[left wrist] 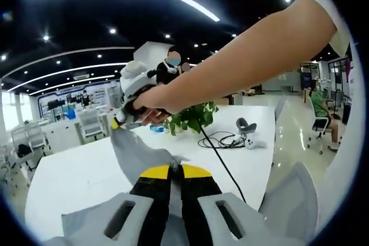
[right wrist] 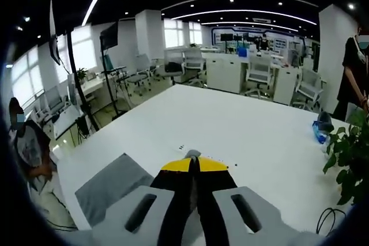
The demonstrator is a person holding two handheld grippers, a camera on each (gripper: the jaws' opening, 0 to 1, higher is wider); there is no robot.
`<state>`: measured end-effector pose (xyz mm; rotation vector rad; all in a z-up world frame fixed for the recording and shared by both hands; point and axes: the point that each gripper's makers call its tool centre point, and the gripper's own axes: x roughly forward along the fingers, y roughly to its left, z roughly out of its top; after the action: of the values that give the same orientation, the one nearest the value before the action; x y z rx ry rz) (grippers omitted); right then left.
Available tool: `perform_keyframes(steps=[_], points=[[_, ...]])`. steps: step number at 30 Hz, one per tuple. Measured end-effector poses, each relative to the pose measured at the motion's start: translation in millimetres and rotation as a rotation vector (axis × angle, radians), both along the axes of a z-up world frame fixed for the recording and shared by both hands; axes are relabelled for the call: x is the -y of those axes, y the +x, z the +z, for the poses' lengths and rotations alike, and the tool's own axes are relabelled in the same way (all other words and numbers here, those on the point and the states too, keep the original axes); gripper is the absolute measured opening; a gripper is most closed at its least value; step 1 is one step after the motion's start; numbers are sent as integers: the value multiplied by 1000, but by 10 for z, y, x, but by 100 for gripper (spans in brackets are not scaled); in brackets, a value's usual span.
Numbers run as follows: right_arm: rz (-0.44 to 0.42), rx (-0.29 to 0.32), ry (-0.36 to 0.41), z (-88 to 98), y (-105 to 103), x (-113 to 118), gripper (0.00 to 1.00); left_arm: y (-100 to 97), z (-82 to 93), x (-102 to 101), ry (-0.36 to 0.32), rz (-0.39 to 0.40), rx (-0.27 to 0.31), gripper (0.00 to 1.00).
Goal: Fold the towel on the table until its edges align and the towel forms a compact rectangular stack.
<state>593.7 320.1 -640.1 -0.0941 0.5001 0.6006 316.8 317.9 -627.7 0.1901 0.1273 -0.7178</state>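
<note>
The grey towel (left wrist: 141,152) is lifted off the white table (left wrist: 69,177) and stretched between both grippers. In the left gripper view, my left gripper (left wrist: 176,169) is shut on one towel corner, its yellow-tipped jaws pressed together. The cloth runs up and left to my right gripper (left wrist: 119,124), held by a hand on a bare arm (left wrist: 253,56) that crosses from the right. In the right gripper view, my right gripper (right wrist: 193,162) is shut, with a small grey tip of towel (right wrist: 193,154) poking out. More grey cloth (right wrist: 109,185) hangs lower left.
A potted plant (left wrist: 193,116) stands mid-table beside a black cable (left wrist: 222,141) and white controllers (left wrist: 249,133). The plant (right wrist: 349,151) and a blue object (right wrist: 320,131) sit at the table's right side. Office desks, chairs and people surround the table.
</note>
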Motion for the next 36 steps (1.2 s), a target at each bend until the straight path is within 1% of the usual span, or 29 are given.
perform_keyframes(steps=[10, 14, 21, 26, 31, 36], points=[[27, -4, 1, -67, -41, -308, 0, -53, -109, -270, 30, 17, -6, 5], [43, -2, -7, -89, 36, -419, 0, -68, -136, -383, 32, 25, -11, 5], [47, -1, -1, -102, 102, -567, 0, -86, -149, -560, 36, 40, -8, 5], [49, -9, 11, -130, 139, -659, 0, -91, -200, -680, 37, 51, -16, 5], [69, -5, -3, -162, 120, -794, 0, -128, -255, -790, 39, 57, -24, 5], [105, 13, -43, -206, 71, -947, 0, -160, -339, -884, 26, 69, -47, 5]])
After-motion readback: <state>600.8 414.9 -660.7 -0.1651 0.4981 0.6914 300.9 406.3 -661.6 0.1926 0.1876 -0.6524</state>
